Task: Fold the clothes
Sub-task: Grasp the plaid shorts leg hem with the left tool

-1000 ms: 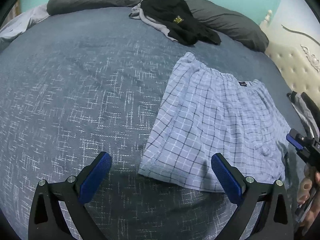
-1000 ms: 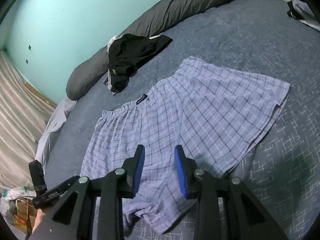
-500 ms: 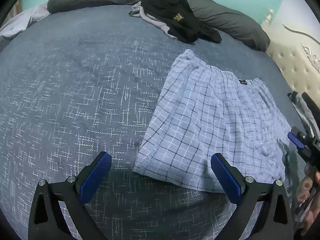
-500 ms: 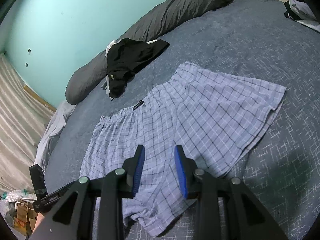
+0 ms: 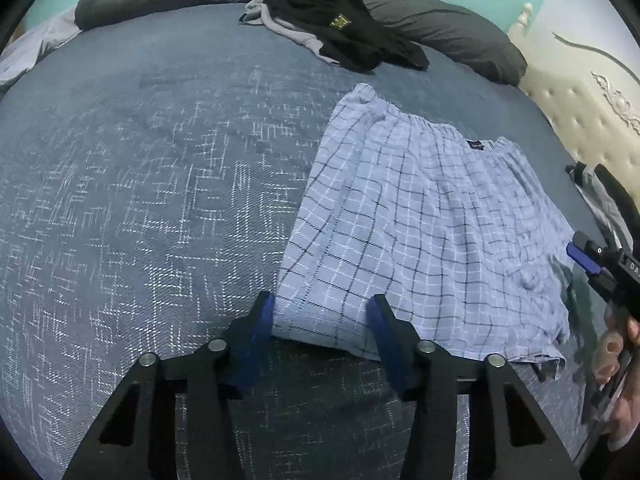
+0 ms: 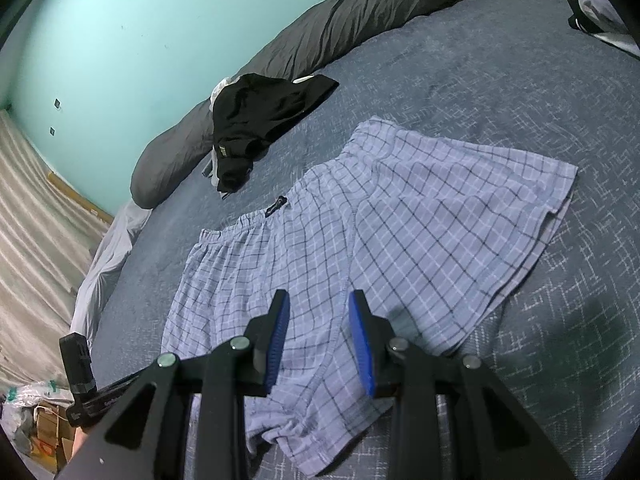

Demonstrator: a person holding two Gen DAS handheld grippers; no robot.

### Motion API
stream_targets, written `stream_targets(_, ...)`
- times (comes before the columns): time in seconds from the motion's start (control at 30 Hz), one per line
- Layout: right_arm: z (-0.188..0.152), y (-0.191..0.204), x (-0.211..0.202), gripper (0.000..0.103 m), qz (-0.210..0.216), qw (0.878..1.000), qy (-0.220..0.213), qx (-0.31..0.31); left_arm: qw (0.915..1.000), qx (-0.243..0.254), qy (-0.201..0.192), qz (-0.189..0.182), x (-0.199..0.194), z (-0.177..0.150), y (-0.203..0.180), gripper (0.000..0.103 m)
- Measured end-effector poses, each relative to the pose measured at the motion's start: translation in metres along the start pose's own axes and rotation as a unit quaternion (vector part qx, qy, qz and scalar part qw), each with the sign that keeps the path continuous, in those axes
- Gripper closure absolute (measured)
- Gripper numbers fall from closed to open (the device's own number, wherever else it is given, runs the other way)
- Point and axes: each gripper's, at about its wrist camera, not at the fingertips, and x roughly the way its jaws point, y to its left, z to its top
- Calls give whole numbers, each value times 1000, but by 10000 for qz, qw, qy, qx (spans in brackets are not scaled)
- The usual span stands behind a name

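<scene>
Left wrist view: left gripper [image 5: 322, 320] jaws closing around the hem corner of the pale-blue checked cotton shorts [image 5: 420, 220], flat on the dark-blue bedspread [image 5: 140, 200]; pinch both layers. Right gripper [image 6: 320, 328] hovers part-open above them.

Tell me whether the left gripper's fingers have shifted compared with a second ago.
Yes. The left gripper has its jaws closing: both fingers have swung inward around the near hem corner of the plaid shorts, which stay put on the blue bedspread.

One pair of plaid shorts [image 5: 420, 236], two grippers, one long grey pillow [image 5: 440, 28].
</scene>
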Motion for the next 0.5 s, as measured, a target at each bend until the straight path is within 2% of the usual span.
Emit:
stream_targets(0.13,0,0,0,73,17,10000,4,20,10000,-44,-6,54,-2,0,5,67)
stream_targets(0.3,-1,-3,2,73,40,10000,29,82,9999,-125,-5,62,-2,2,12,93)
stream_targets(0.5,0,-6,1,73,53,9999,26,132,9998,-171,-44,-83,-3,4,9,97)
